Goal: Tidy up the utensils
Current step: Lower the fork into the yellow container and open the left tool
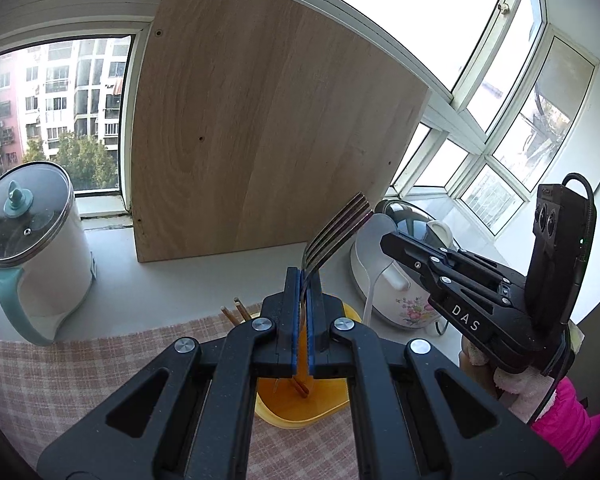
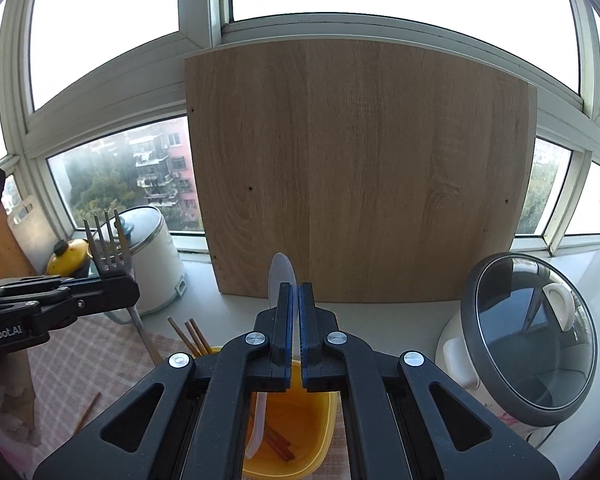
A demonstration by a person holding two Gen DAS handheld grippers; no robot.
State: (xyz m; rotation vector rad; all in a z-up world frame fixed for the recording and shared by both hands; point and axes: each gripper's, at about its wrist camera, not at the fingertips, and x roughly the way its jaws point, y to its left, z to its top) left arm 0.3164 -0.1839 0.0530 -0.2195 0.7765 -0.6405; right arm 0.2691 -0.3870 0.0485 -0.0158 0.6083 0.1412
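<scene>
**Two utensils gripped above the yellow container**

Two grippers are in my views, each clamped on one utensil. My left gripper (image 1: 303, 280) has its jaws closed on a metal fork (image 1: 332, 236), tines pointing up and away, handle running down between the blue pads (image 1: 299, 304). My right gripper (image 2: 297, 300) has its jaws closed on a white spoon (image 2: 281, 276); the bowl stands above the fingertips and the handle hangs down into the yellow container (image 2: 324, 432).

Positions relative to the yellow container:

1. Both grippers hang over it, side by side, left gripper to the left.
2. Brown chopsticks (image 2: 192, 336) lean inside it, with their tips rising past its left rim.
3. One more stick (image 2: 89, 412) lies on the checked cloth (image 2: 100, 360) to its left.
4. A wooden board (image 2: 360, 168) stands upright behind it, against the window.
5. A white kettle with a teal handle (image 1: 32, 248) stands behind and left of it.
6. A white cooker with a glass lid (image 2: 528, 336) stands to its right.

A pink sleeve (image 1: 568, 416) shows beneath the right gripper in the left wrist view.
</scene>
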